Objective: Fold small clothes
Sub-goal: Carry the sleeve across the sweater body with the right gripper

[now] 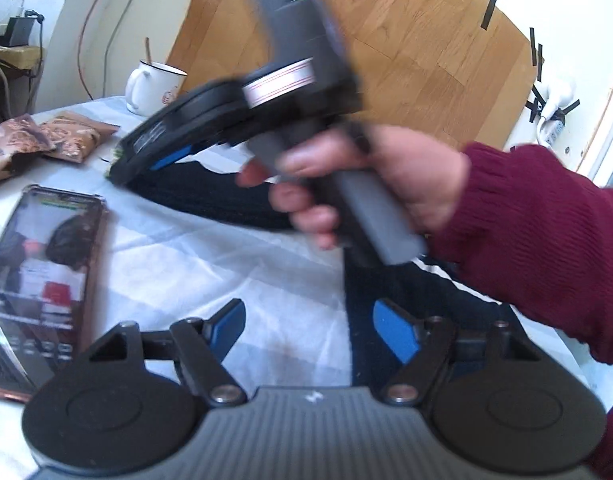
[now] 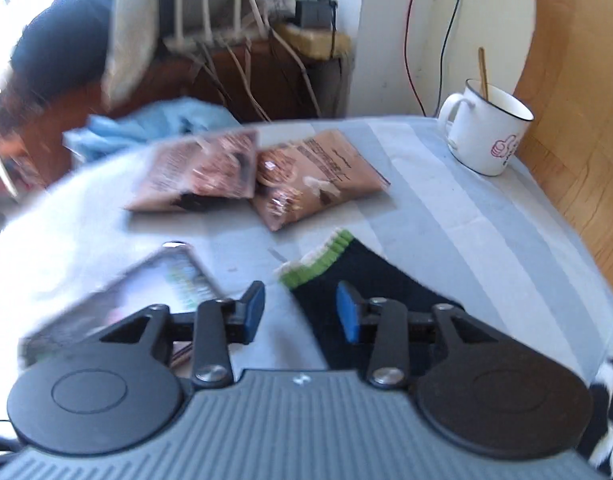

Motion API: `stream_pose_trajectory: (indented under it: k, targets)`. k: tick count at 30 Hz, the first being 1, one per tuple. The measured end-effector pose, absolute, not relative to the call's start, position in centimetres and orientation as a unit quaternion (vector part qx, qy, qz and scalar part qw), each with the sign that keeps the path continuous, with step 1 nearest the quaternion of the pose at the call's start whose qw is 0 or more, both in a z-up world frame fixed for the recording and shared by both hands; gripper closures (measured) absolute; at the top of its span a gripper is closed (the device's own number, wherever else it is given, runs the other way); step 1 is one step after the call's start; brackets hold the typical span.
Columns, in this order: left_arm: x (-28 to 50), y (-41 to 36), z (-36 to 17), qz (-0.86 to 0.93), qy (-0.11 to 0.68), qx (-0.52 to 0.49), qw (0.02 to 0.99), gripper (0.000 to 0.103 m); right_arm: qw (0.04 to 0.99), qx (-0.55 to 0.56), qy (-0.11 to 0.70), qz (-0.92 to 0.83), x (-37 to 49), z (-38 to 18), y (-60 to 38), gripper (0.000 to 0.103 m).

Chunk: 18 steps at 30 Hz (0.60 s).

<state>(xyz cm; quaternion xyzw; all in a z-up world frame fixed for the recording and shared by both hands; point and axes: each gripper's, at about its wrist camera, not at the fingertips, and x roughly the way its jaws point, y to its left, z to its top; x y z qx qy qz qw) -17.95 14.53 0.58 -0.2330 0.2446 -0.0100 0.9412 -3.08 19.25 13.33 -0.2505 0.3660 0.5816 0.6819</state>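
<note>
A: Starting at the left of the left wrist view, what lies on the table (image 1: 178,256)?

B: A phone (image 1: 42,280) with a lit screen lies at the near left on the pale striped cloth. Farther back on the left are two brown snack packets (image 1: 46,140), side by side, and beyond them a white mug (image 1: 150,88) with a stick standing in it.

A: And the left gripper (image 1: 308,330)?

B: Its blue pads stand well apart with nothing between them; released, hovering above the cloth at the left edge of the dark garment (image 1: 410,292) with white stripes.

A: Where is the sock?

B: The dark sock (image 2: 358,276) lies mid-table, right of the phone and nearer than the packets. In the right wrist view its green and white cuff points to the far left, toward the packets.

A: The right gripper (image 2: 300,312)?

B: Its pads are partly apart, unclenched, poised over the cuff end of the sock with no cloth pinched between them. That view is blurred. In the left view it is gripped by a hand (image 1: 370,184) in a dark red sleeve (image 1: 546,248), reaching in from the right, its tip low over the sock's cuff.

A: Further right?

B: A wooden board (image 1: 426,48) leans against the wall behind the table, with black tape strips at its right edge.
</note>
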Motion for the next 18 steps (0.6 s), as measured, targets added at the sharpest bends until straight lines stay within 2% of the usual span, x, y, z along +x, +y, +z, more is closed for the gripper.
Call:
stream_pose_trajectory:
  k: [1,2,3,6,10,14,18]
  targets:
    - [-18.1,14.9,0.6,-0.006,0.244,-0.234,0.941,0.030,0.686,-0.257,0.370,0.571,-2.8,12.5,19.9,0.061]
    - [-18.2,15.3,0.7,-0.002,0.244,-0.236,0.941,0.030,0.694,-0.244,0.365,0.571,-2.3,12.5,19.8,0.087]
    - [-18.3,15.6,0.8,0.000,0.243,-0.237,0.940,0.032,0.701,-0.242,0.368,0.561,-1.8,12.8,19.8,0.091]
    - [-18.0,16.0,1.0,0.003,0.237,-0.235,0.943,0.035,0.730,-0.161,0.373,0.549,1.3,16.1,17.8,0.091]
    - [-15.6,16.2,2.0,0.001,0.238,-0.228,0.944,0.045,0.782,-0.037,0.350,0.515,7.0,22.6,11.5,0.091]
    - [-12.9,15.5,3.7,0.004,0.225,-0.209,0.952,0.045,0.844,0.066,0.291,0.445,12.9,27.8,0.3,0.091]
    - [-10.3,15.0,5.0,0.002,0.212,-0.200,0.957,0.045,0.897,0.152,0.259,0.326,16.5,28.1,-14.6,0.091]
